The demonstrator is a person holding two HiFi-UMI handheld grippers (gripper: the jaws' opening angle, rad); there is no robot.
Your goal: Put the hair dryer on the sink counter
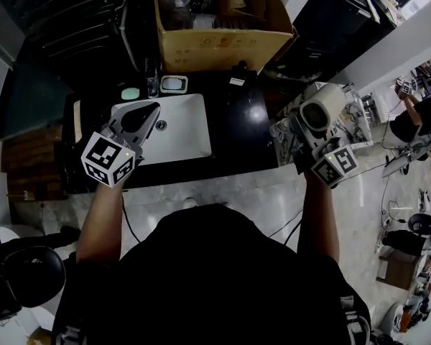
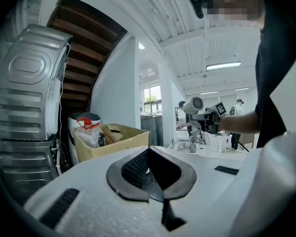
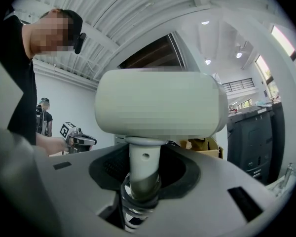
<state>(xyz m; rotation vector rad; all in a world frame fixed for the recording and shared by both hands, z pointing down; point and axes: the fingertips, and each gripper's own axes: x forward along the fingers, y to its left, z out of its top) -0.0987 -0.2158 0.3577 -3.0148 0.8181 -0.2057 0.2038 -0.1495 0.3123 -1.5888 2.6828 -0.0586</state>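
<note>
A white hair dryer (image 1: 322, 106) is held upright by its handle, my right gripper (image 1: 310, 134) shut on it, just past the right end of the black sink counter (image 1: 238, 131). In the right gripper view the dryer's barrel (image 3: 160, 102) fills the middle and my right gripper (image 3: 143, 179) clamps the handle at its base. My left gripper (image 1: 138, 118) hovers over the left rim of the white basin (image 1: 185, 141), jaws together and holding nothing. From the left gripper view, my left gripper (image 2: 150, 168) shows its pads meeting, with the dryer (image 2: 193, 105) far off to the right.
A cardboard box (image 1: 215, 45) full of items stands behind the counter. A glass (image 1: 152, 85), a small dish (image 1: 174, 84) and green soap (image 1: 130, 93) sit along the basin's back edge. A marbled surface (image 1: 286, 139) lies under the dryer. Other people work at far right.
</note>
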